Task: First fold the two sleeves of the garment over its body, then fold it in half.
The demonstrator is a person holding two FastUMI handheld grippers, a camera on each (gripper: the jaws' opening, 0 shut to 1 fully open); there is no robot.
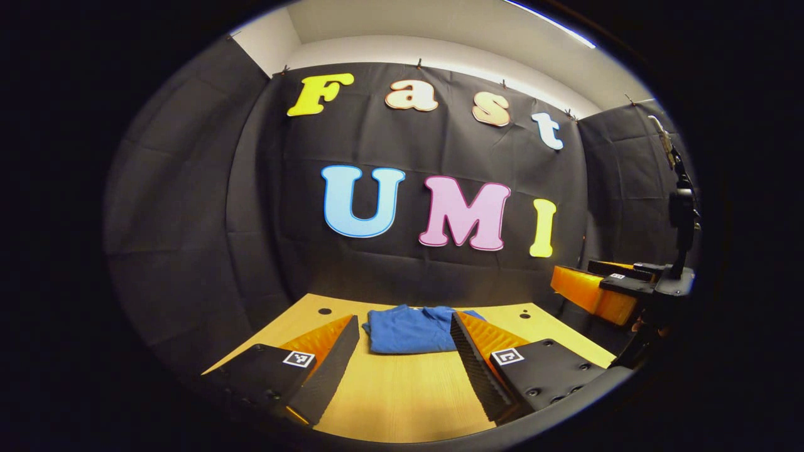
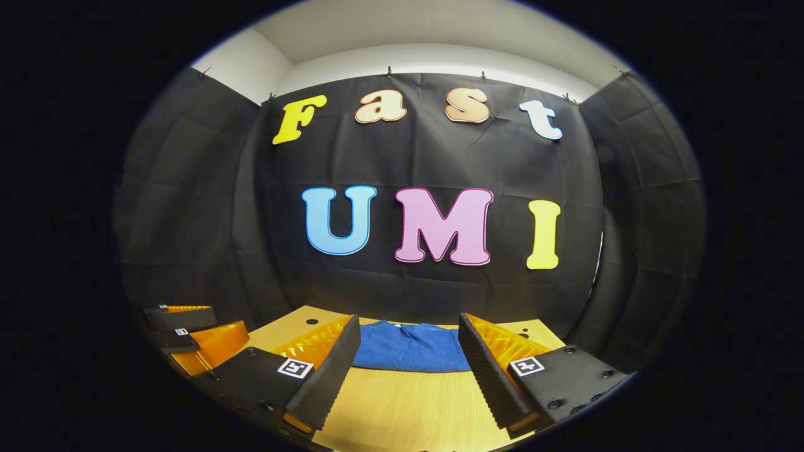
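Bench (image 1: 408, 389): wooden top. Blue garment (image 1: 411, 328) lies folded near the far edge, centred. Left gripper (image 1: 405, 342) and right gripper (image 2: 408, 345) hover level above the near edge, jaws spread, holding nothing. Each finger carries a square coded marker; no legible writing.

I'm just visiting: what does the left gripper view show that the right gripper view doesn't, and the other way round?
Left gripper view: the right gripper at its right edge, with a dark upright stand above it. Right gripper view: the left gripper at its left edge. Shared: the folded blue garment lying on the wooden table, framed by each view's own fingers, jaws open and not touching the cloth.
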